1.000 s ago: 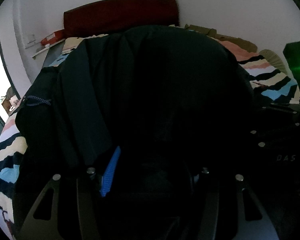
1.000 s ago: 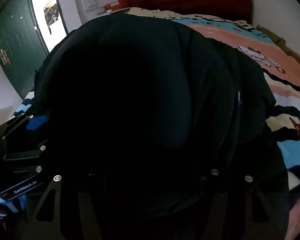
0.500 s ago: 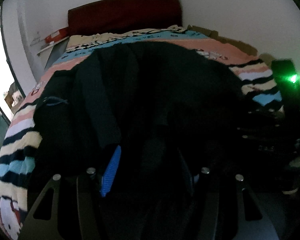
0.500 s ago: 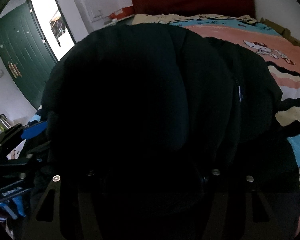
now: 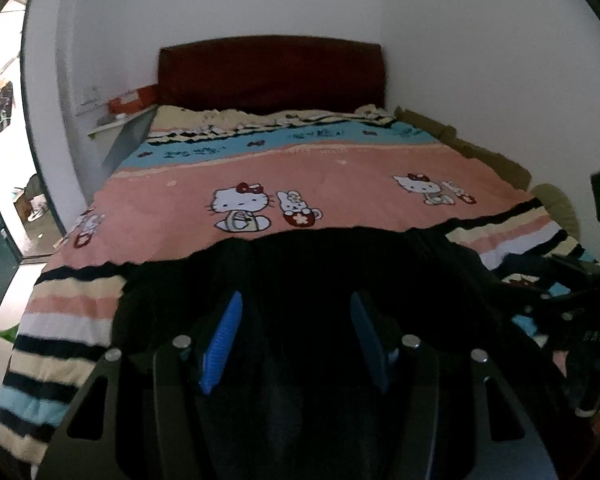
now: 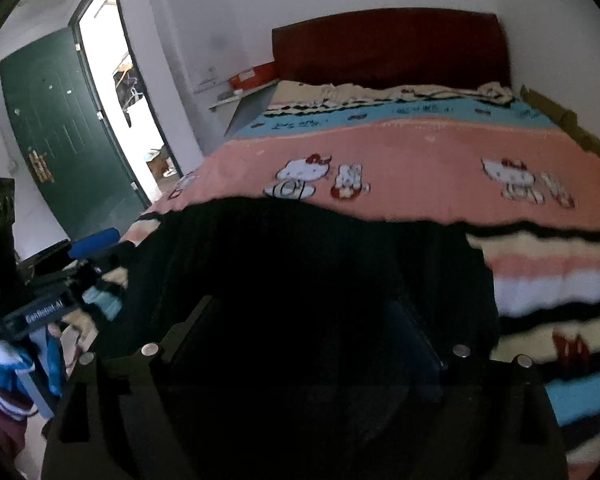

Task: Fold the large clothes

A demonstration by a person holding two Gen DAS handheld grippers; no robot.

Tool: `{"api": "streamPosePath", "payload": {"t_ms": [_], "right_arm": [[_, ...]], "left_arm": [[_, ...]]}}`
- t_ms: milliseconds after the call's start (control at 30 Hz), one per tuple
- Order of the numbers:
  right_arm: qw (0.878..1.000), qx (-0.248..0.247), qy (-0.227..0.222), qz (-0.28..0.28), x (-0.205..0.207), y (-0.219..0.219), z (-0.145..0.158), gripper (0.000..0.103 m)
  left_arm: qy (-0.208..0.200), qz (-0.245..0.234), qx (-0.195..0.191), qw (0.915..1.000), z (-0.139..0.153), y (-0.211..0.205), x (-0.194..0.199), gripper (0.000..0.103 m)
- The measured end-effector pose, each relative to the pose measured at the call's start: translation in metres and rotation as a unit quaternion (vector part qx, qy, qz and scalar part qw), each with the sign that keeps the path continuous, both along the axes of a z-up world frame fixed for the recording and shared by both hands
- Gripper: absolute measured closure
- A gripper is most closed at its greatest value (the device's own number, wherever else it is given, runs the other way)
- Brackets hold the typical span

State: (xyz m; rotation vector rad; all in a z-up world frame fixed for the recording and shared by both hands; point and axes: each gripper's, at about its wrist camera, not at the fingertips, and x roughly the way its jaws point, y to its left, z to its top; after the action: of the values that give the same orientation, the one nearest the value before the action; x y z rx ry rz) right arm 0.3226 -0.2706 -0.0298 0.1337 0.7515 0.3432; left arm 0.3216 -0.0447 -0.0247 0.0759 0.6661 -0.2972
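Black garment (image 5: 320, 264) on pink, blue, striped cartoon-cat blanket (image 5: 300, 172); dark red headboard (image 5: 270, 70).

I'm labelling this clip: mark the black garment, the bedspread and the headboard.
black garment (image 5: 324, 264), left wrist view, its far upper edge.
bedspread (image 5: 340, 184), left wrist view, bare pink band.
headboard (image 6: 388, 48), right wrist view, centre of panel.

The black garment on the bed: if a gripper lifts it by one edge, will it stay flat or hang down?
The black garment would likely sag: it drapes in soft folds. Being bulky, it probably feels fairly heavy. It may drag on the blanket.
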Motion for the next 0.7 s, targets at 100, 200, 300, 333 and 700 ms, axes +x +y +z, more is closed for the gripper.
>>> {"api": "streamPosePath", "payload": {"t_ms": [100, 200, 300, 333, 700], "right_arm": [[1.000, -0.017, 0.014, 0.001, 0.034, 0.013, -0.010, 0.017], [0.998, -0.052, 0.035, 0.001, 0.055, 0.023, -0.035, 0.017], [0.993, -0.100, 0.056, 0.014, 0.064, 0.029, -0.076, 0.015], [0.993, -0.106, 0.053, 0.015, 0.061, 0.031, -0.082, 0.015], [0.992, -0.109, 0.064, 0.012, 0.069, 0.028, -0.100, 0.014]], "left_arm": [[0.022, -0.005, 0.018, 0.9996, -0.022, -0.011, 0.024, 0.048], [0.058, -0.004, 0.035, 0.9977, -0.061, -0.016, 0.039, 0.048], [0.052, 0.000, 0.031, 0.9982, -0.089, -0.019, 0.039, 0.047], [0.047, 0.006, 0.023, 0.9986, -0.095, -0.018, 0.039, 0.047], [0.066, 0.014, 0.036, 0.9970, -0.097, -0.021, 0.033, 0.046]]}}
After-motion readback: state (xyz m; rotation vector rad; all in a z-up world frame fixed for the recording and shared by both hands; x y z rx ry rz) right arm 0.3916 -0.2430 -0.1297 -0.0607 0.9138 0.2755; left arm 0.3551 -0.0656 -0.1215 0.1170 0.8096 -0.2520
